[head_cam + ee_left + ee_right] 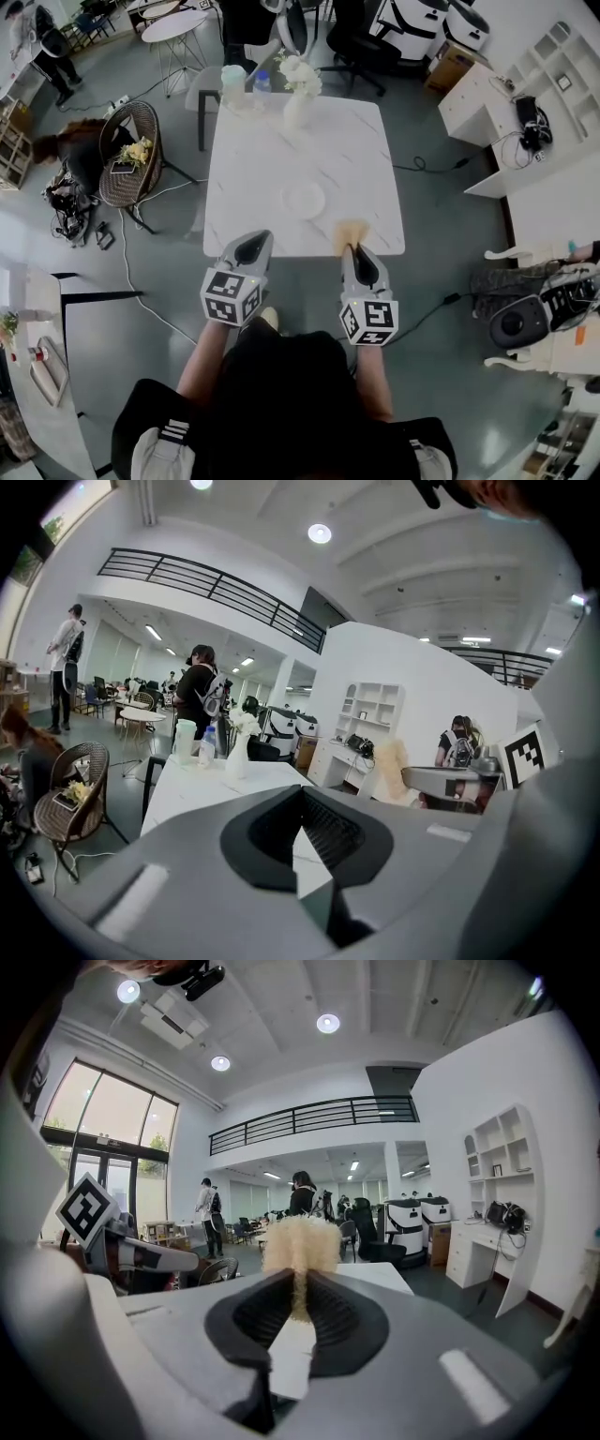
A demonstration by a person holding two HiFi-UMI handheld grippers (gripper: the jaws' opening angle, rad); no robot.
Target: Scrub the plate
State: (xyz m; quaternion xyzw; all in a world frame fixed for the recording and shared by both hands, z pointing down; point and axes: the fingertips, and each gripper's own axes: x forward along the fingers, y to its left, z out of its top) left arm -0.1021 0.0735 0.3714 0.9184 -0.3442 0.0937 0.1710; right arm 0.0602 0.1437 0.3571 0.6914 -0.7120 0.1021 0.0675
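Visibly, square markers (228, 285) on left gripper (257, 240)

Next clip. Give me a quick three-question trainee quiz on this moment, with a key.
1. True or false: the plate lies on the white table, touched by neither gripper.
2. Which gripper holds the tan scrubber? A: left gripper. B: right gripper.
3. Fill in: the left gripper's jaws are ___, with nothing between them.
Key: 1 true; 2 B; 3 shut.

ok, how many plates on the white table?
1. The plate lies on the table, toward its near edge, about midway across. None appears hidden.
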